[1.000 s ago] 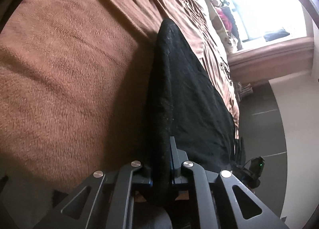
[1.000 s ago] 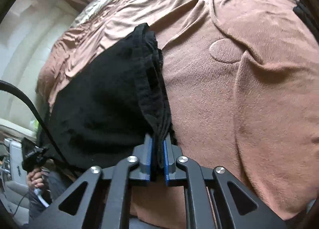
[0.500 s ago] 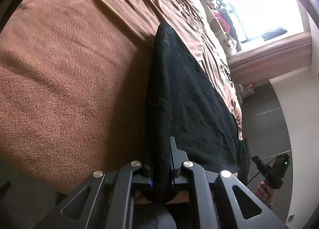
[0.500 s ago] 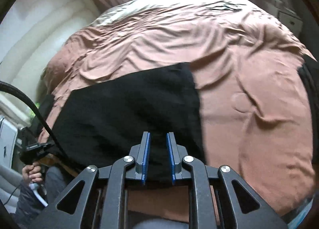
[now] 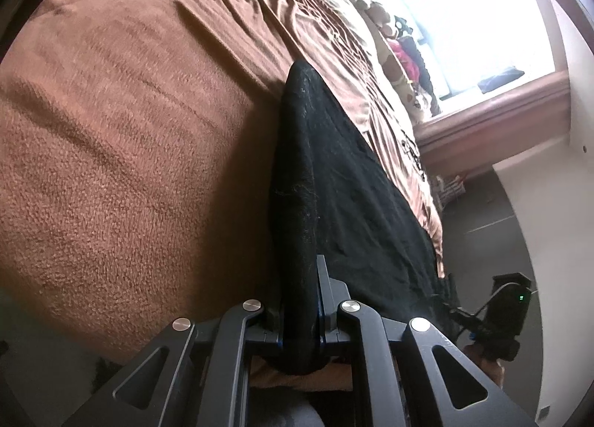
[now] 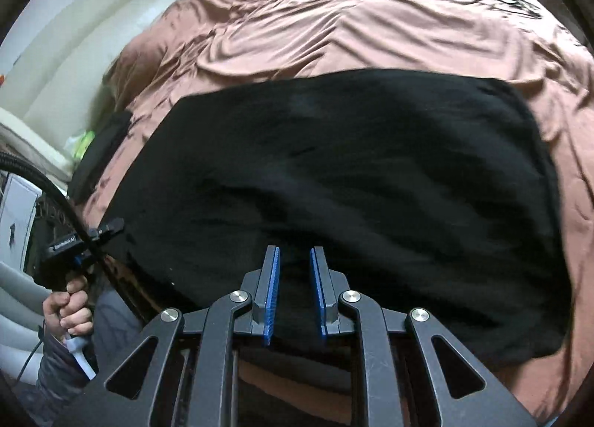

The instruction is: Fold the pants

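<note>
Your left gripper (image 5: 300, 300) is clamped on a bunched edge of the black pants (image 6: 334, 182), lifting it into a ridge, probably to anchor that end while you reposition. Your right gripper (image 6: 293, 289) has let go: its blue pads (image 6: 271, 289) sit slightly apart with nothing pinched, hovering over the near edge. The pants lie spread flat across the brown blanket (image 5: 122, 152) on the bed, folded over once by the look of it.

Right gripper (image 6: 293, 289): black linkage arms, four silver screws behind blue-lined fingers (image 6: 272, 289). Braided black cable (image 6: 48, 189) seen to its left, above a grey sleeve (image 6: 55, 371).
</note>
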A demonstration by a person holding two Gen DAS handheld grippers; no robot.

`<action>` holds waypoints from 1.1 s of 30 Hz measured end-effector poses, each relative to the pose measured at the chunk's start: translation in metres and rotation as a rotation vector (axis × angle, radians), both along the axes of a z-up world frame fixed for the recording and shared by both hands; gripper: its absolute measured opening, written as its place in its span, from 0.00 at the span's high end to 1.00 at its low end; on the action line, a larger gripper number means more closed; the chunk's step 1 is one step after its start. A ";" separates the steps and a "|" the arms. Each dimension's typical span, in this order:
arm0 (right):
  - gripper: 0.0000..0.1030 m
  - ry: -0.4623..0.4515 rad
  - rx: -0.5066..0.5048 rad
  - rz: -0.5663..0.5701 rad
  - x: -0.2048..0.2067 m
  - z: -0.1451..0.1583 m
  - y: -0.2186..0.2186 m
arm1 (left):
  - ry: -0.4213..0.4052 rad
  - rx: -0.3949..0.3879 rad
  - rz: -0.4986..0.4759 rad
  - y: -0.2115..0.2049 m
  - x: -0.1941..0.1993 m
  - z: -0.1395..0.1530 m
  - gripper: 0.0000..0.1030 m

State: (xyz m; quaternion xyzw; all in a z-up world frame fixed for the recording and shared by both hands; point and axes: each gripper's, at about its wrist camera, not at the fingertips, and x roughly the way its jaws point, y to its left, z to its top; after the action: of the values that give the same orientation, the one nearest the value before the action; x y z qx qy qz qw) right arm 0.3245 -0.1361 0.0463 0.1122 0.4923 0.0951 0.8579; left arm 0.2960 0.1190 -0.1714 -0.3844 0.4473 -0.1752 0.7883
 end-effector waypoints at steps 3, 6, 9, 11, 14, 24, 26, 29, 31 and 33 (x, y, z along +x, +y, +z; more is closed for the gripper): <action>0.87 0.033 -0.013 0.046 0.022 -0.014 0.017 | -0.006 -0.015 0.005 0.003 -0.005 -0.002 0.89; 0.87 0.067 -0.044 0.046 0.044 -0.027 0.027 | -0.006 -0.037 0.013 0.004 -0.007 -0.004 0.89; 0.87 0.065 -0.062 0.041 0.064 -0.031 0.029 | -0.004 -0.044 0.029 0.006 -0.010 -0.007 0.89; 0.87 0.063 -0.076 0.031 0.076 -0.032 0.029 | -0.003 -0.049 0.035 0.007 -0.012 -0.008 0.89; 0.87 0.071 -0.097 0.012 0.095 -0.038 0.033 | 0.005 -0.068 0.044 0.009 -0.013 -0.010 0.88; 0.96 0.072 -0.178 -0.069 0.146 -0.050 0.049 | 0.020 -0.068 0.081 0.006 -0.019 -0.007 0.88; 0.96 0.072 -0.190 -0.078 0.153 -0.049 0.048 | 0.017 -0.075 0.091 0.005 -0.020 -0.006 0.88; 0.96 0.078 -0.192 -0.094 0.167 -0.049 0.045 | 0.022 -0.082 0.104 0.005 -0.021 -0.007 0.88; 0.96 0.079 -0.194 -0.101 0.176 -0.049 0.043 | 0.027 -0.093 0.107 0.006 -0.022 -0.009 0.88; 0.96 0.077 -0.196 -0.107 0.187 -0.049 0.043 | 0.031 -0.098 0.110 0.008 -0.023 -0.010 0.88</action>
State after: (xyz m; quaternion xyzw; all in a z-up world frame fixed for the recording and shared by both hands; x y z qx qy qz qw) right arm 0.5117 -0.0935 -0.0026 0.0573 0.5253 -0.0039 0.8490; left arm 0.2729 0.1265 -0.1811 -0.4491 0.4285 -0.1473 0.7700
